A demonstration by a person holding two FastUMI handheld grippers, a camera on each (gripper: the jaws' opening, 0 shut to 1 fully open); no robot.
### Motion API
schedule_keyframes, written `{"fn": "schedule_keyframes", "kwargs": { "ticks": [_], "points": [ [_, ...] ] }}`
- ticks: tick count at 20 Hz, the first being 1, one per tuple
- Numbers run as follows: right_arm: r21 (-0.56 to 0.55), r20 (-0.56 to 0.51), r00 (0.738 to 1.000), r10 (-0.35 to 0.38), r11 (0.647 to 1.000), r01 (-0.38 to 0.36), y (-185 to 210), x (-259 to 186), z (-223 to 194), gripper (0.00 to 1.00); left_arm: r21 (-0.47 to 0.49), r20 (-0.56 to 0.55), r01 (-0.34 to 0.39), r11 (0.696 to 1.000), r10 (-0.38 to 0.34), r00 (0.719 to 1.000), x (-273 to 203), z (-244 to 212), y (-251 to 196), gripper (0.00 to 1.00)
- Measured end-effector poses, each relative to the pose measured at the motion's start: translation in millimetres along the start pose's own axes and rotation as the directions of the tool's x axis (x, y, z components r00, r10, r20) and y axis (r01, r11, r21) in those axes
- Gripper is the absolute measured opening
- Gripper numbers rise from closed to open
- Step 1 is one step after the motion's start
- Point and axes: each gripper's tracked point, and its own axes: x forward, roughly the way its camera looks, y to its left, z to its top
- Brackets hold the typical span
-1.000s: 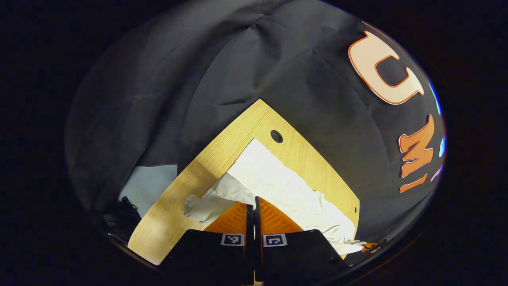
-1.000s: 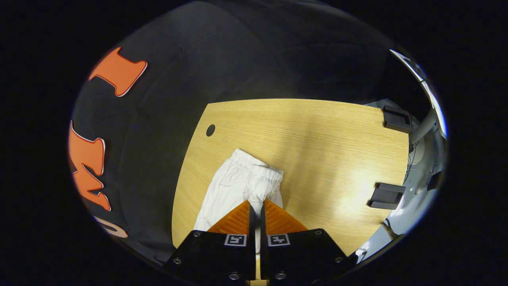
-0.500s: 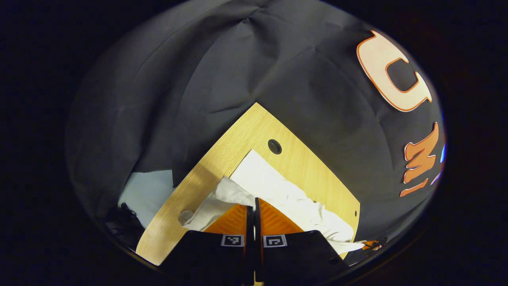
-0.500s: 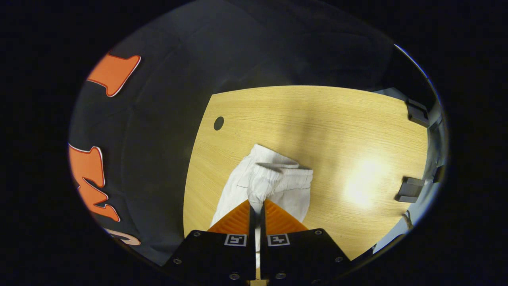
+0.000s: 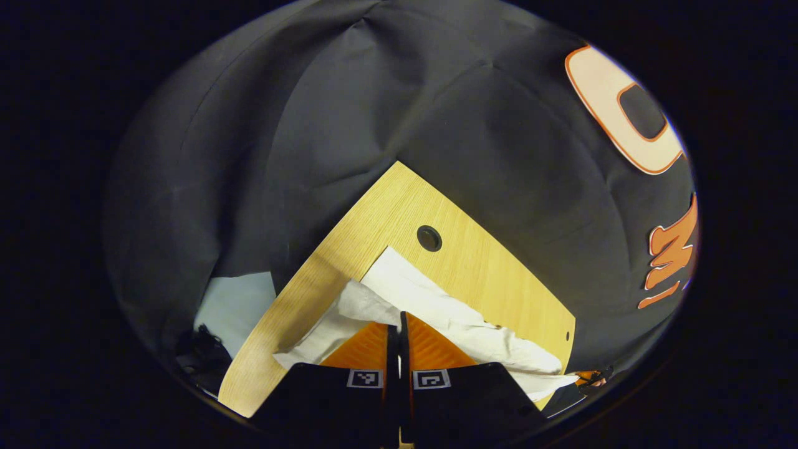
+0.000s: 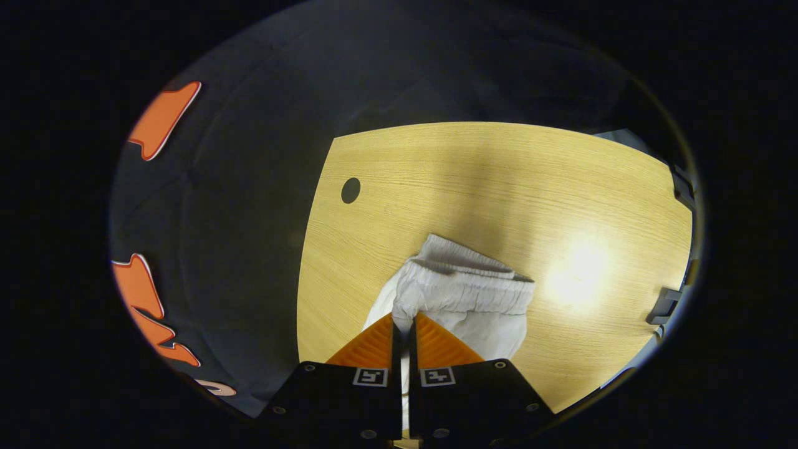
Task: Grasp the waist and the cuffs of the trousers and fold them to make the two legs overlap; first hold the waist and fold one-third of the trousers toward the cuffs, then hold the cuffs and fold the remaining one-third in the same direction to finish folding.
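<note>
White crinkled trousers [image 6: 461,299] are pinched by the left gripper [image 5: 399,321] and right gripper [image 6: 405,324]. The gathered waist [image 6: 467,293] has been carried farther from the wood-grain table's [image 6: 499,181] holed corner.

We see the white cloth trousers [image 5: 436,305] lying on the pale wooden tabletop [image 5: 374,231], just before its small round hole [image 5: 429,238]. Their gathered waist [image 6: 464,293] lies lifted and doubled ahead of the right tongs [image 6: 404,321]. A cuff end lies bunched at the left tongs [image 5: 399,318].

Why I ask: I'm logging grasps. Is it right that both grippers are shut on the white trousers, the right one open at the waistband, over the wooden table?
Not quite: the right gripper is shut on the waistband, as the right gripper view shows. The left gripper is likewise shut on the white trousers, over the wooden table.
</note>
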Motion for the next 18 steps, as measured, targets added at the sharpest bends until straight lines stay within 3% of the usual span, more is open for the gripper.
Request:
{"fn": "schedule_keyframes", "kwargs": {
  "ticks": [7,9,10,11,15,16,17,18],
  "points": [
    [0.07,-0.006,1.0,0.025,0.997,-0.025,11.6,28.2,13.9,0.05,0.046,0.063,-0.002,0.999,-0.001,0.998,36.1,25.3,-24.9,0.08],
    [0.062,0.019,0.998,0.063,0.996,-0.064,16.5,31.1,18.1,0.05,0.038,0.071,-0.013,0.999,0.011,0.997,41.8,23.5,-27.4,0.16],
    [0.057,0.024,0.995,0.092,0.994,-0.093,20.3,29.8,17.0,0.06,0.035,0.077,-0.022,0.999,0.019,0.997,43.0,23.3,-27.2,0.12],
    [0.048,0.024,0.993,0.12,0.992,-0.121,23.7,26.0,18.0,0.11,0.033,0.09,-0.029,0.999,0.026,0.996,42.7,26.3,-31.3,0.36],
    [0.015,0.065,0.982,0.18,0.983,-0.181,27.2,16.2,28.4,0.37,-0.016,0.237,-0.004,1.0,0.008,0.972,30.1,55.4,-43.6,0.77],
    [-0.007,0.072,0.983,0.168,0.986,-0.168,23.8,10.9,34.5,0.4,-0.01,0.235,-0.016,1.0,0.018,0.972,24.3,56.9,-44.1,0.88],
    [-0.037,0.079,0.984,0.157,0.987,-0.155,18.4,7.7,37.7,0.36,0.008,0.21,-0.032,0.999,0.03,0.977,26.4,48.2,-43.6,0.98],
    [-0.073,0.083,0.986,0.143,0.988,-0.137,9.7,5.0,38.9,0.49,0.036,0.185,-0.053,0.998,0.046,0.982,23.3,41.4,-43.0,0.99]
  ]
}}
